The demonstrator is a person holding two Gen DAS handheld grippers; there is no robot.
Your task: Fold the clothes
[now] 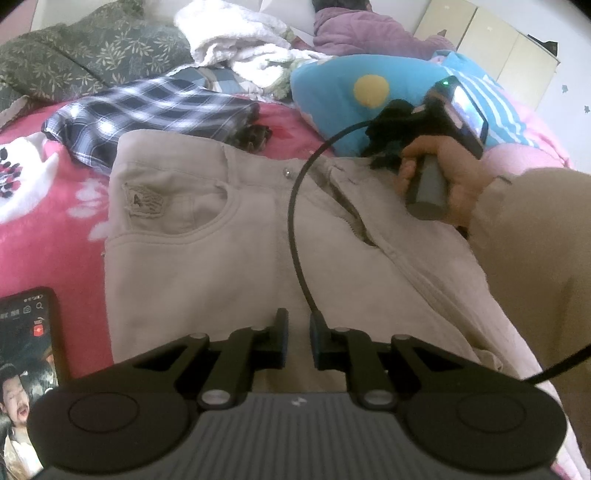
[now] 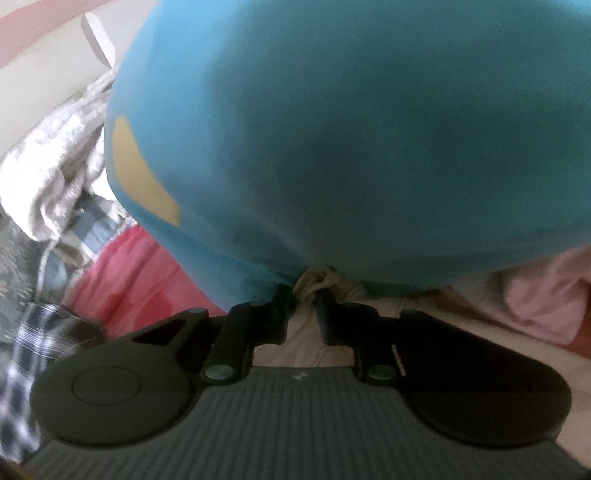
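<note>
Beige trousers [image 1: 229, 236] lie flat on the pink flowered bedcover [image 1: 44, 206], waistband towards the far side. At the bottom of the left wrist view my left gripper [image 1: 298, 332] is shut, its tips resting on the trouser leg; no pinched cloth shows. A hand [image 1: 450, 181] holds my right gripper [image 1: 380, 155] at the waistband's right corner, against the blue pillow [image 1: 332, 99]. In the right wrist view the right gripper [image 2: 304, 295] is shut on a small bunch of beige waistband cloth [image 2: 314, 282], with the blue pillow [image 2: 332, 129] close ahead.
A black-and-white plaid shirt [image 1: 147, 110] lies beyond the trousers at the left. A phone [image 1: 26, 350] with its screen lit sits at the near left. A white fleece [image 1: 236, 40], a dark leafy quilt [image 1: 85, 51] and a purple padded garment [image 1: 362, 33] crowd the back. A black cable [image 1: 293, 221] arcs over the trousers.
</note>
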